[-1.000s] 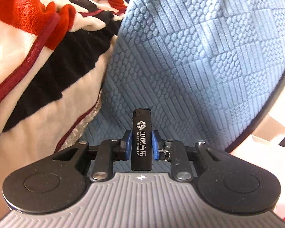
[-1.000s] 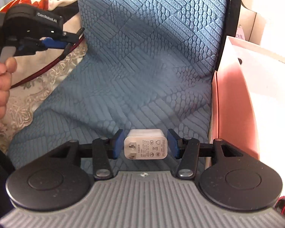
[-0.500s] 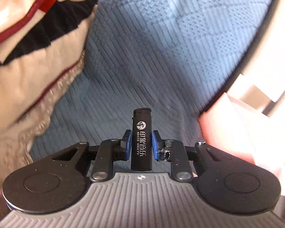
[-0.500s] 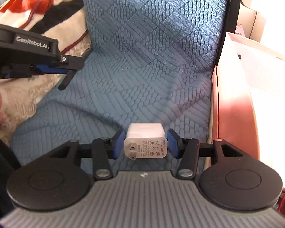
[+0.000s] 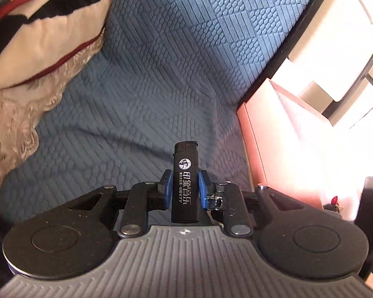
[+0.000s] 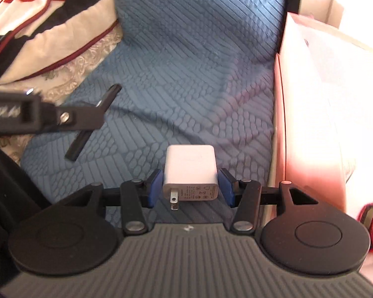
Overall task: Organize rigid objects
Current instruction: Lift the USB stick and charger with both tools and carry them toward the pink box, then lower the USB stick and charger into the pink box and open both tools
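My left gripper (image 5: 185,186) is shut on a black lighter (image 5: 185,181) with white lettering, held upright above the blue quilted cushion (image 5: 161,74). The same lighter (image 6: 92,121) and the left gripper show at the left of the right wrist view. My right gripper (image 6: 190,186) is shut on a white USB charger plug (image 6: 189,171), its prongs pointing back at the camera. A pink-and-white box (image 5: 286,136) stands to the right of both grippers and also shows in the right wrist view (image 6: 318,104).
A cream, black and red blanket (image 5: 37,37) with lace trim lies at the left and also shows in the right wrist view (image 6: 44,24). White furniture (image 5: 340,49) stands beyond the box. A red-edged object (image 6: 371,221) sits at the right edge.
The left gripper has swung right and lower with the lighter, so the pink box has come into its view. The right gripper has tilted and moved slightly forward with the charger.
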`<state>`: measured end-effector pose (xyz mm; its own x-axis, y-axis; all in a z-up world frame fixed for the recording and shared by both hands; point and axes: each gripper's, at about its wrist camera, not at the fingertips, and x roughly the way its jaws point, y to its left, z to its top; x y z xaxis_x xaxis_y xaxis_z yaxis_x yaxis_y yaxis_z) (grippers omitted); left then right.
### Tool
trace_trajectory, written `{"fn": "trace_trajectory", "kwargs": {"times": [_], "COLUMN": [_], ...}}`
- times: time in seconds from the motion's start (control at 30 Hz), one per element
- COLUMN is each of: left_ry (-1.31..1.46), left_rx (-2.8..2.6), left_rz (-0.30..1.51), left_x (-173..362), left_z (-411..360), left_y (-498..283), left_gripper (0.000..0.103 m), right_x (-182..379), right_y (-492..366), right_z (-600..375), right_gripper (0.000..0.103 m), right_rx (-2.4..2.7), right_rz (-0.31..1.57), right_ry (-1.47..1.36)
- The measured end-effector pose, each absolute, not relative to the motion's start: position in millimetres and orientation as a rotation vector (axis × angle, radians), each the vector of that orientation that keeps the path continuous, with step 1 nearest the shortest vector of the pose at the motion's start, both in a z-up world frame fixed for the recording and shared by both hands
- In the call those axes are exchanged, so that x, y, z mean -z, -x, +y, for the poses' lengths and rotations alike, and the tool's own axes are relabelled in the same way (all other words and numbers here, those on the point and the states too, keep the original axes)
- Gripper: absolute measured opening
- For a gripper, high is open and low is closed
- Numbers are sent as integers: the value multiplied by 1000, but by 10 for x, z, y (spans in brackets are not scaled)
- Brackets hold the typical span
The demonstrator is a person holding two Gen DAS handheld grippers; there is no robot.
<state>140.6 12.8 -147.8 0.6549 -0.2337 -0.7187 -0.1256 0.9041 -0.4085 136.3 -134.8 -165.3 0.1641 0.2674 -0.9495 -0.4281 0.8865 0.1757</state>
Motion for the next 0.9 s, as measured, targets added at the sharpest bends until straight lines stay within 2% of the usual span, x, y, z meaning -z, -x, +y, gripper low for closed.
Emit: {"fn": "trace_trajectory", "kwargs": {"times": [0.4,0.53,0.9], "left_ry": [479,483,513], "left_rx": [40,30,49], "left_rz": [874,883,868], "left_x": [1573,1602,1581], "left_z": [222,236,282], "left_y": [-1529,-1563,-1585], "left_gripper": [26,26,26], "right_x": [1810,1858,1613], "right_y": [-1431,-1452,-1438], "right_z": [-1274,-1208,-1246], "right_gripper": [56,53,53], "right_rx": [-476,-476,-461], "right_rz": [1340,1347,1325], "right_ry": [130,150,146]}}
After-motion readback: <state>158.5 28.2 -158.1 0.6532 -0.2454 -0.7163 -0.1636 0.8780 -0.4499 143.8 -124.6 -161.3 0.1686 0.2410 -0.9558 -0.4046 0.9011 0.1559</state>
